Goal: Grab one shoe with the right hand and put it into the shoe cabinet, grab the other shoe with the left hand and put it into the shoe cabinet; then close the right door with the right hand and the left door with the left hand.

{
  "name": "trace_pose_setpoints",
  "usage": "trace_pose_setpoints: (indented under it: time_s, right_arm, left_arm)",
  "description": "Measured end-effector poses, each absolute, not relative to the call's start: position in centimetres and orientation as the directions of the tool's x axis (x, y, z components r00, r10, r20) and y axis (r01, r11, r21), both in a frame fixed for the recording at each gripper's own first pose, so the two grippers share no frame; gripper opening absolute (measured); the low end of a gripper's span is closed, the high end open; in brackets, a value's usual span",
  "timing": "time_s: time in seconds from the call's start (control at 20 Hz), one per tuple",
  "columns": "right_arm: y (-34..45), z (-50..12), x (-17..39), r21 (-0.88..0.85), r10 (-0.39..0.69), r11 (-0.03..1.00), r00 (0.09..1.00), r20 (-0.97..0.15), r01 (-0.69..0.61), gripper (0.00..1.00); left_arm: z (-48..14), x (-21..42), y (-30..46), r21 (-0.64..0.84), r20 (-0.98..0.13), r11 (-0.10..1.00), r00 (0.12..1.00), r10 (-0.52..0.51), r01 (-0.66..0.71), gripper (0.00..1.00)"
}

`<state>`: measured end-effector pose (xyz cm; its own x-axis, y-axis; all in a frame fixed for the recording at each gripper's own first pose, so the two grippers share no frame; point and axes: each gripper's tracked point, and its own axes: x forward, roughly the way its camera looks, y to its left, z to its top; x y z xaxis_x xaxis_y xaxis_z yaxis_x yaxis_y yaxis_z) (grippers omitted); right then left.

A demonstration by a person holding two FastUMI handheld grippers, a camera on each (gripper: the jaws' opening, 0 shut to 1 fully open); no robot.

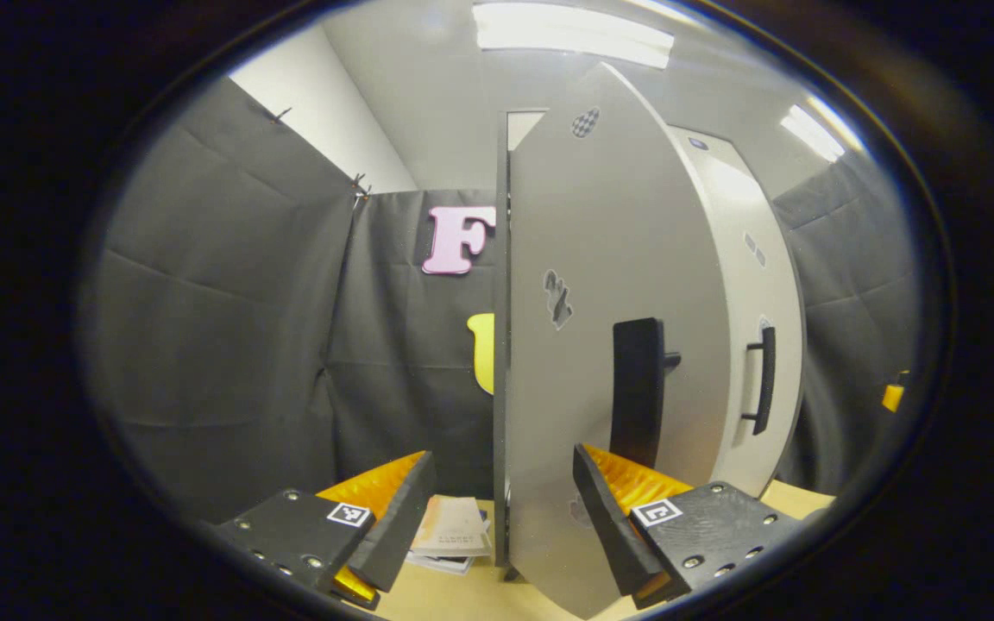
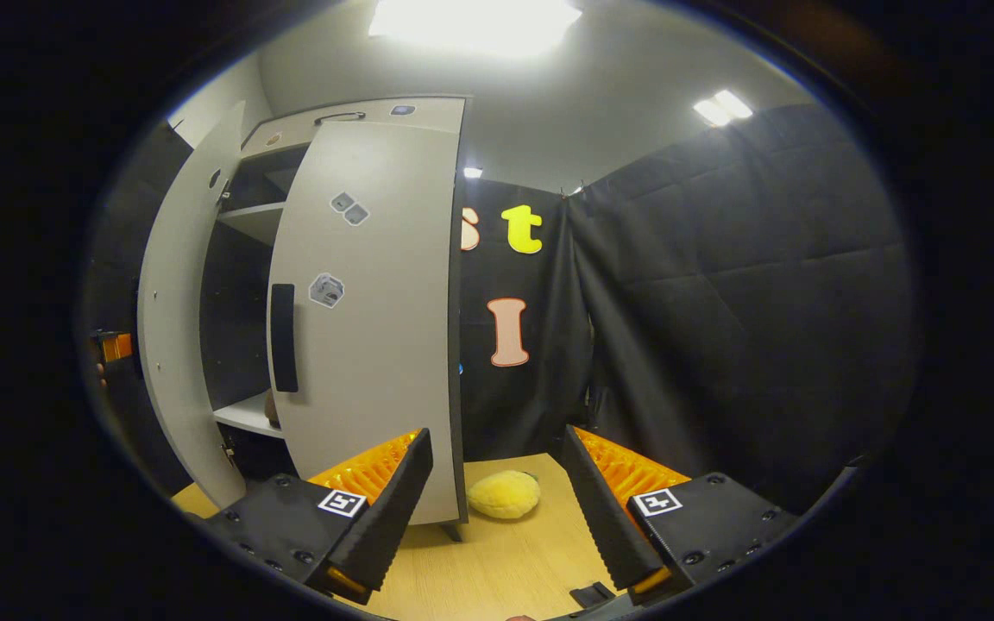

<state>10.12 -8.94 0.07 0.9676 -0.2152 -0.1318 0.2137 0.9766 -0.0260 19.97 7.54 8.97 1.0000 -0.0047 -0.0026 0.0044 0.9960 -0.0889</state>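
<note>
desk (image 2: 514,561): light wood
on desk: shoe cabinet (image 2: 368,328), yellow fluffy toy (image 2: 504,494), small books (image 1: 452,530)

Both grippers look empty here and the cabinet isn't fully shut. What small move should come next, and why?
Probably swing the right door the rest of the way shut with the right gripper. That gripper is open and holds nothing, the door stands almost closed, while the left door still stands ajar with a gap showing the shelves. The left gripper, open near the left door's edge, can follow.

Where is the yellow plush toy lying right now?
In the right gripper view, the yellow plush toy lies on the wooden table, just right of the right door of the cabinet, in front of the black cloth wall.
</note>
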Motion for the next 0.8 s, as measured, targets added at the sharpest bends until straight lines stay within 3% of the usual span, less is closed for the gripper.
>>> trace_pose_setpoints:
  time_s: [0.25, 0.45, 0.55, 0.65, 0.8]
  right_arm:
    - [-9.6, 0.3, 9.0, -0.038, -0.239, 0.971, 0.962, -0.131, 0.236, 0.96]
    - [-10.3, 0.1, 8.2, -0.048, -0.262, 0.965, 0.955, -0.138, 0.258, 0.96]
    - [-10.6, 0.2, 7.7, -0.05, -0.276, 0.961, 0.951, -0.137, 0.271, 0.96]
    - [-10.8, 0.2, 7.3, -0.051, -0.288, 0.958, 0.948, -0.138, 0.283, 0.96]
    - [-10.4, 0.0, 7.3, -0.055, -0.295, 0.955, 0.944, -0.147, 0.29, 0.96]
  left_arm:
    - [8.5, 22.8, 4.0, -0.191, -0.023, 0.98, 0.998, -0.063, 0.057, 0.98]
    - [8.5, 24.4, 0.3, -0.168, -0.017, 0.978, 0.992, -0.125, 0.12, 0.97]
    - [8.8, 25.4, -1.1, -0.152, -0.018, 0.979, 0.99, -0.139, 0.134, 0.89]
    - [8.7, 25.9, -1.6, -0.142, -0.021, 0.98, 0.989, -0.147, 0.142, 0.97]
    - [8.8, 25.9, -2.0, -0.138, -0.014, 0.977, 0.986, -0.164, 0.16, 0.97]
